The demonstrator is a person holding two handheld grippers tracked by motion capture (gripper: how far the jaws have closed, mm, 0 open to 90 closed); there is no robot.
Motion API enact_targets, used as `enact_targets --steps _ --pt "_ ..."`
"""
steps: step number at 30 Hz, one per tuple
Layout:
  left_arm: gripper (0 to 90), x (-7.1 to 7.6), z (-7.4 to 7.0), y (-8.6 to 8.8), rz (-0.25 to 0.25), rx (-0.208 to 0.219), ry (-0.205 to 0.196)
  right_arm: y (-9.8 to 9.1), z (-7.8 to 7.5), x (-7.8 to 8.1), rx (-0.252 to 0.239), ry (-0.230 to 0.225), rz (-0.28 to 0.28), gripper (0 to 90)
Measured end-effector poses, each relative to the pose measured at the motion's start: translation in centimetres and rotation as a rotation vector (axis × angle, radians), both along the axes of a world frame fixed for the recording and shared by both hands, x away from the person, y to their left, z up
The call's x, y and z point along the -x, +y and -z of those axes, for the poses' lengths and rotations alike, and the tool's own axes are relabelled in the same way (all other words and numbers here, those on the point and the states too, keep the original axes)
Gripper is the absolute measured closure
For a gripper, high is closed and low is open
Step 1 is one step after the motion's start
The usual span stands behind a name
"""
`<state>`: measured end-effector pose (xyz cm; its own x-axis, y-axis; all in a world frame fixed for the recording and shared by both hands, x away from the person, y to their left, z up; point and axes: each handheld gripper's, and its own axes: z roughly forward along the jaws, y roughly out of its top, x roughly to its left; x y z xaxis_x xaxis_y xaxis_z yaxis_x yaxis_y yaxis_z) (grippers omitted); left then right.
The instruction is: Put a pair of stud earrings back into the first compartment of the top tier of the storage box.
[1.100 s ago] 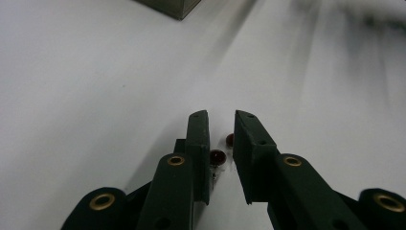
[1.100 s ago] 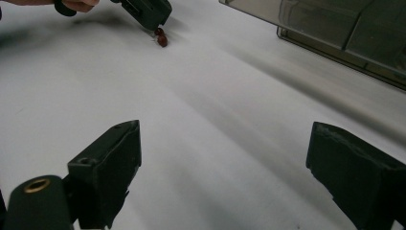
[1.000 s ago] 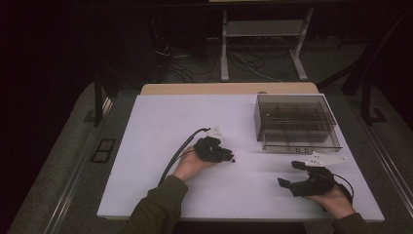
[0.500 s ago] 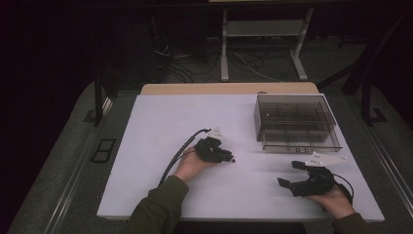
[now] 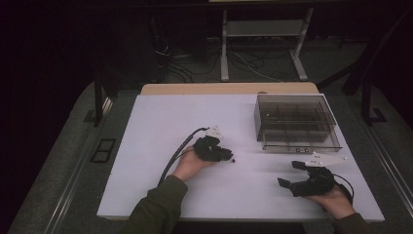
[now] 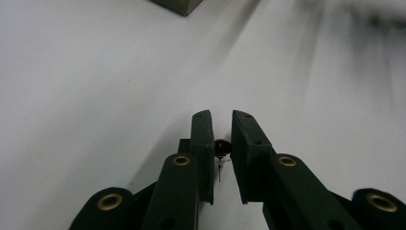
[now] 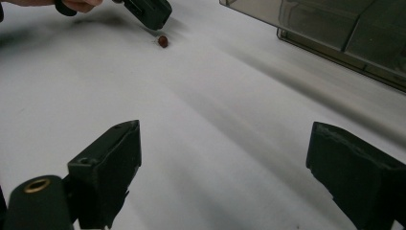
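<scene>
Left gripper (image 6: 221, 143): your jaws pinch the small red part (image 6: 221, 146), its thin leads trailing back toward you.
Right gripper (image 7: 222, 158): wide open, empty, farther off.
Compartment box (image 5: 296, 122): ahead, beyond your tips.

The left gripper (image 5: 229, 155) is held low by the left hand (image 5: 187, 165), its forearm sleeved in olive. Its jaws are drawn in to a narrow gap, and a small dark red bead (image 6: 221, 146) is seen between the pads. The right gripper (image 5: 291, 174) is held by the right hand (image 5: 333, 200), with its jaws spread wide apart and nothing between them.
</scene>
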<state>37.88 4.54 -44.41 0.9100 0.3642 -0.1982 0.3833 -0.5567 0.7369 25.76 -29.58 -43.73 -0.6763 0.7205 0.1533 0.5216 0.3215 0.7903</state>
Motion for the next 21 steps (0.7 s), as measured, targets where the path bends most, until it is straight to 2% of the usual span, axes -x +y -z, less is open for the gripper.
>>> enact_targets --steps 14,21 --pt "78.2 0.6 -2.2 0.4 0.004 0.046 -0.026 0.2 0.1 0.0 0.004 0.000 -0.007 11.2" --pt "78.2 0.6 -3.3 0.5 -0.004 0.053 -0.038 0.2 0.1 0.0 0.006 0.003 -0.008 11.2"
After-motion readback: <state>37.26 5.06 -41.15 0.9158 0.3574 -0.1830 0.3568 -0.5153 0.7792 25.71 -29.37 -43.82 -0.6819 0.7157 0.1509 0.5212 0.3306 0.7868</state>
